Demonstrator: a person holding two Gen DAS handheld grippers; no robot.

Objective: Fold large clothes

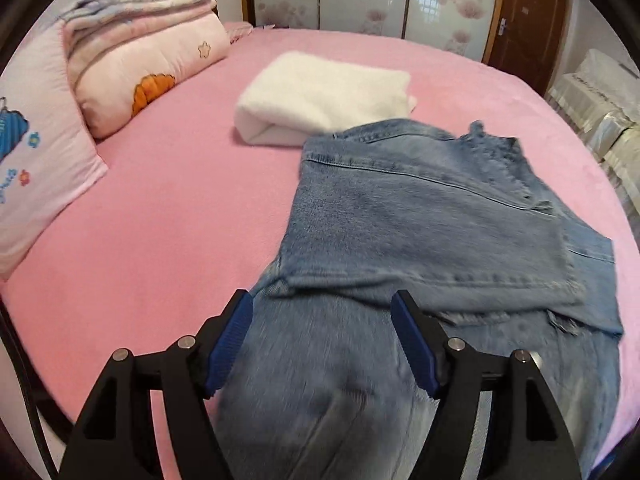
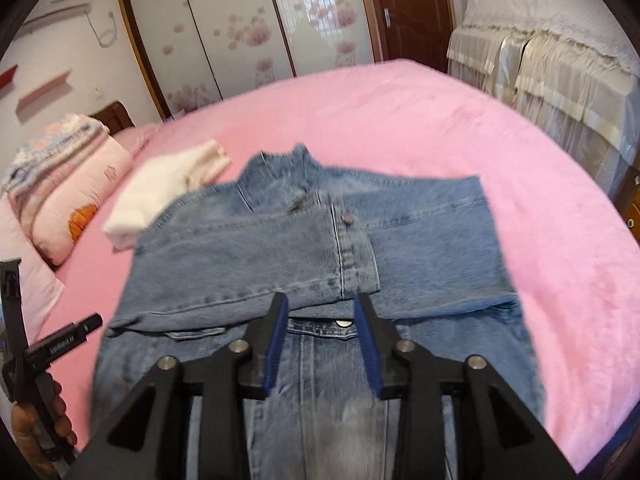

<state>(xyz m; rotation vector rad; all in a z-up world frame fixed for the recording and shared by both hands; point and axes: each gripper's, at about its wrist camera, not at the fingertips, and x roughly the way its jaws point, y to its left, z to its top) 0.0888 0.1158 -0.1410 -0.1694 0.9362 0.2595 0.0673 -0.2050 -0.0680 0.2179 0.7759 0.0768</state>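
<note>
1. We are over the pink bed (image 1: 160,220), and the denim garment (image 1: 420,216) lies flat on it, partly folded: a panel is doubled back over the lower half, with a raw hem edge running across the view.

2. In the left wrist view the left gripper (image 1: 322,346) hangs above the near part of the denim, jaws spread wide, nothing between the blue pads (image 1: 228,344) — they press on no cloth.

3. In the right wrist view the right gripper (image 2: 322,346) has its jaws parted too, though narrower. Only loose denim (image 2: 320,240) shows in the gap beneath, so we call it empty.

4. Where is the cloth from each tool? From the left gripper the folded panel lies at twelve to one o'clock. From the right gripper the panel edge sits dead ahead at twelve, just beyond the tips, with the metal button (image 2: 347,217) further up at twelve.

5. The garment's long axis seems to run from us toward twelve o'clock, away down the bed, and the fold line crosses it from nine to three.

6. We judge the right gripper nearer to the folded edge — the left one sits back over the unfolded part.

7. A folded white blanket (image 1: 320,96) lies at eleven o'clock beyond the denim, touching or just beside its far corner; we cannot tell which.

8. The person's hand (image 2: 40,432) on the left tool's handle shows at eight o'clock in the right view.
</note>
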